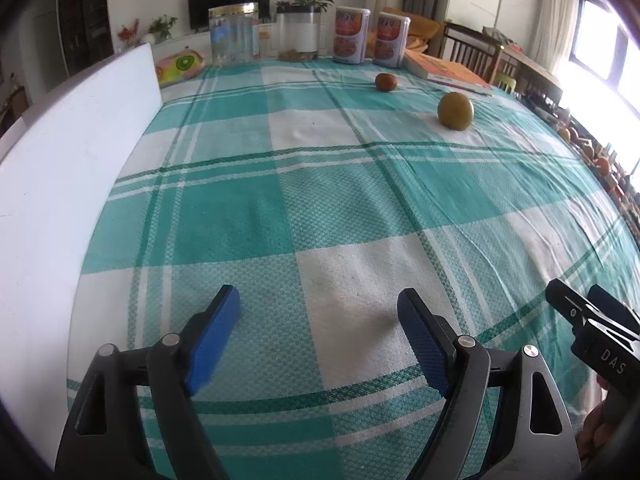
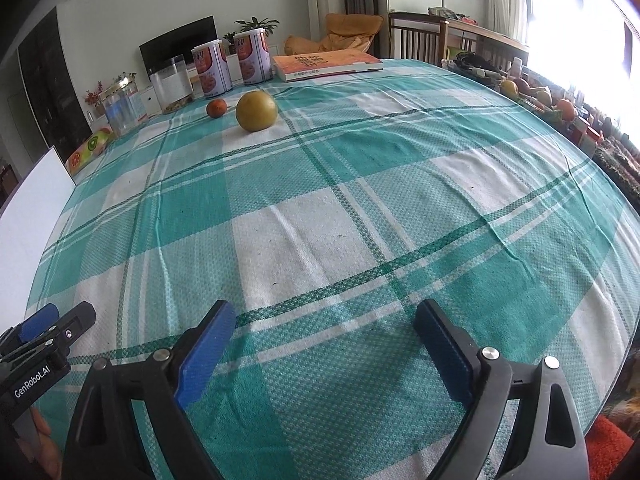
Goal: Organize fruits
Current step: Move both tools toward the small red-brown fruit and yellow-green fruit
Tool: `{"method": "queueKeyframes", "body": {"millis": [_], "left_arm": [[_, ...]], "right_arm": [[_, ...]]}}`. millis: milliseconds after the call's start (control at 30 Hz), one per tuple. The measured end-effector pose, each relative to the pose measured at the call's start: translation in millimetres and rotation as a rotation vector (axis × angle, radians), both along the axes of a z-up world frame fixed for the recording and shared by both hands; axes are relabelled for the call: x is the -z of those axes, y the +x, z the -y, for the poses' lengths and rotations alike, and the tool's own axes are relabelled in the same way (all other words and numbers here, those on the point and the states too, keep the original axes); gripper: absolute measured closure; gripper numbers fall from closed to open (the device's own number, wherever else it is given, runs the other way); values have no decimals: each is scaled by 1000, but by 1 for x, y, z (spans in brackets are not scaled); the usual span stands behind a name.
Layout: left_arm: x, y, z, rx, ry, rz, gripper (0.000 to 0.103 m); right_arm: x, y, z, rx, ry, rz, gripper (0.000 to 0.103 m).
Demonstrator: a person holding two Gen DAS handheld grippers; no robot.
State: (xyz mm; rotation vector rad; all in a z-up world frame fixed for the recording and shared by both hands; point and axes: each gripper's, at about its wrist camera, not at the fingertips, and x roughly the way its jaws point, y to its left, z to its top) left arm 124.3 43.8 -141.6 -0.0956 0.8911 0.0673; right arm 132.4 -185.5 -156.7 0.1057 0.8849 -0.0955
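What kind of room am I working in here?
Most likely a home living or dining room: a table under a green checked tablecloth, a dark television against the far wall, potted plants beside it, and wooden chairs.

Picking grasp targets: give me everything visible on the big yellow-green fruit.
The yellow-green fruit is round, smooth and matte-skinned, olive toward one side in the left wrist view. It looks whole, resting on a white square of the checked tablecloth, touched by nothing else. A smaller reddish fruit sits just beyond it, apart. Both lie far from the grippers.
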Motion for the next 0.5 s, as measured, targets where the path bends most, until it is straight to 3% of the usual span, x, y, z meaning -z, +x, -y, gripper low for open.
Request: {"method": "queueKeyframes", "body": {"millis": [300,500], "left_arm": [[3,5,8,22,46,-24,12],[3,5,8,22,49,-24,12]], "right_arm": [[-1,-1,0,-2,6,5,10],[-18,-12,1,25,-42,104,10]]}}
